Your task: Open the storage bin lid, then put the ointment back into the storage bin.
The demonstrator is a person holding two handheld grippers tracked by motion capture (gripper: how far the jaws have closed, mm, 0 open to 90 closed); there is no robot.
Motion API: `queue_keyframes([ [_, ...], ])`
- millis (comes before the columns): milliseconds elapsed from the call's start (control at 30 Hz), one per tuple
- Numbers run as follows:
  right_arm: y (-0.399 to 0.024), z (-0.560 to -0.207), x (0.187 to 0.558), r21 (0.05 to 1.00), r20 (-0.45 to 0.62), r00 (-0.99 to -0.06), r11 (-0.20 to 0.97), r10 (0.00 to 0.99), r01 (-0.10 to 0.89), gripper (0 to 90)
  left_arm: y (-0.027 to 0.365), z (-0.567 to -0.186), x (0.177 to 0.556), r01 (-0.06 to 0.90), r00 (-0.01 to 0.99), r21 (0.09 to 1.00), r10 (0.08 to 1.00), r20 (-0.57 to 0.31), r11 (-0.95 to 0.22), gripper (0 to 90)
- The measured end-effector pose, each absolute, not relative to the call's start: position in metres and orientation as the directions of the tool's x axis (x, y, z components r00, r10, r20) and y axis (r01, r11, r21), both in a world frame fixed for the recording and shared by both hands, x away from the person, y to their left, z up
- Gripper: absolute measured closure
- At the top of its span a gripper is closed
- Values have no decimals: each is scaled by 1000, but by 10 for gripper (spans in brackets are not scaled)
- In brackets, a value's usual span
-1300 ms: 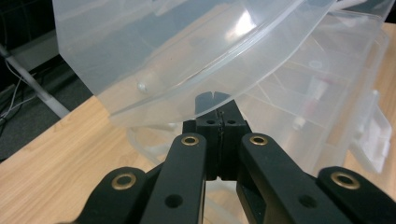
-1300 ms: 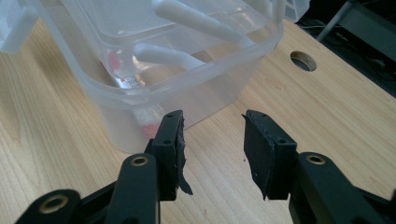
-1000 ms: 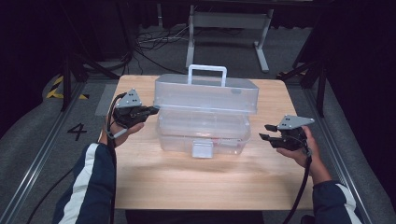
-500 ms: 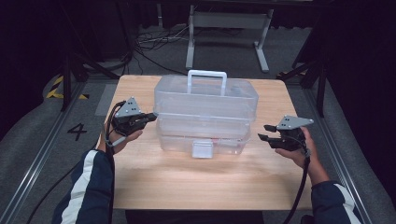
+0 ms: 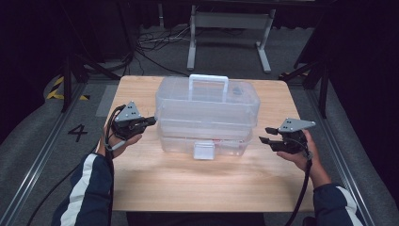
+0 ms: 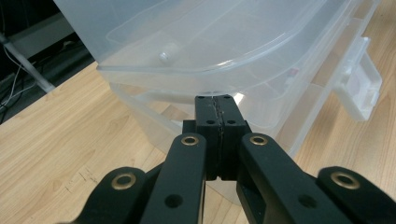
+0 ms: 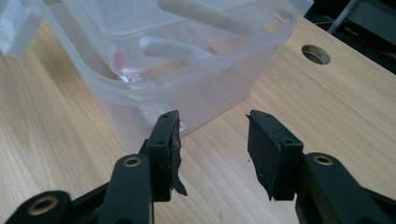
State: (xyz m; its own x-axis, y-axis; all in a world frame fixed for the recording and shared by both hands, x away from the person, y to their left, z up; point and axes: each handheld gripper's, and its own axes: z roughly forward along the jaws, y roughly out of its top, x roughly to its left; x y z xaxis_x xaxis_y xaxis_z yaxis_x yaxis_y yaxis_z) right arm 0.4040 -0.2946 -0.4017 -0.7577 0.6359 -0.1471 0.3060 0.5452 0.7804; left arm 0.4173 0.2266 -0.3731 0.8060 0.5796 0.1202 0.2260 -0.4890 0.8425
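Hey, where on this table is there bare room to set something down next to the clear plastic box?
Widest free patch: the wood strip of the table between the clear box and the near edge. A narrower bare band runs right of the box, around the right gripper. It is tight on the left, where the left gripper sits against the box.

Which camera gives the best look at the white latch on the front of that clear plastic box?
The left gripper view: the latch is close and large, swung outward from the box. The high view shows it small at the front centre. The right gripper view catches just a cut-off corner.
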Motion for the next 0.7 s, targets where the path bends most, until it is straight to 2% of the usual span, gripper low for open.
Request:
queue_keyframes([
  [700,-295,-402,404,784,-146,-754,540,641,307,545,224,-377,417,230,811,832,572,122,-504,900],
])
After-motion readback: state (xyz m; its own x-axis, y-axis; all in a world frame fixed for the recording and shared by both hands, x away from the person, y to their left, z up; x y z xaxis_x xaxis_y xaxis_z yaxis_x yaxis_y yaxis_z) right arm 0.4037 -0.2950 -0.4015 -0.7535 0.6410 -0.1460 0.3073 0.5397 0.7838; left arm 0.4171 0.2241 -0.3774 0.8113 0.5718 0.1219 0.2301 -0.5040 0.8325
